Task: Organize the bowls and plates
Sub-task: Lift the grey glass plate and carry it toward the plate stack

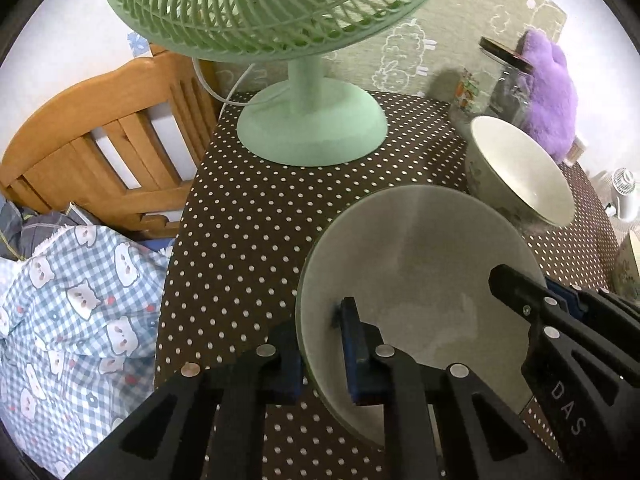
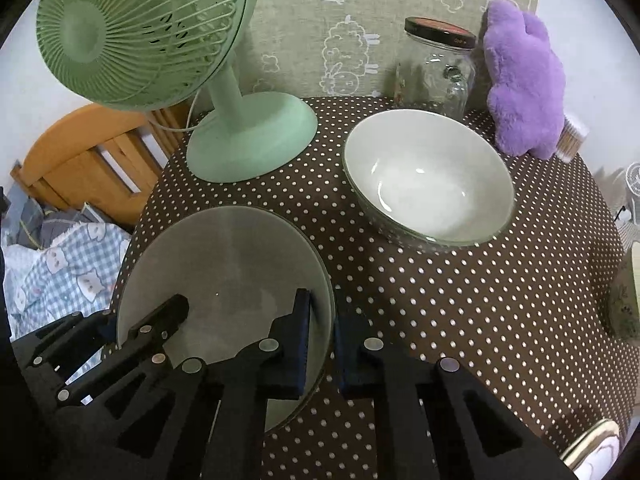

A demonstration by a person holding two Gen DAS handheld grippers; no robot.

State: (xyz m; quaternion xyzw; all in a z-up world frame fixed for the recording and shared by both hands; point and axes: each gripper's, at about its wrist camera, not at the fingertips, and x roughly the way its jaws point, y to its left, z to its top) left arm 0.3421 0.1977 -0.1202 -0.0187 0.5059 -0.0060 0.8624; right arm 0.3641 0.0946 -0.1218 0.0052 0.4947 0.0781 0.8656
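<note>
Two claws clamp one pale plate [image 1: 416, 280] at opposite rims: left claw [image 1: 320, 356] on its left edge, right claw [image 2: 322, 344] on its right. Beyond lies bare dotted surface [image 2: 460, 300], then a white bowl [image 2: 428, 184] and green fan [image 2: 248, 144].

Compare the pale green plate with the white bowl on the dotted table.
The plate is flat and shallow; the bowl is deep with high sides. The plate is matte pale green; the bowl is glossy white inside. The plate's rim is clamped on opposite sides by the left gripper and right gripper; the bowl stands free, untouched. Both are round and empty.
</note>
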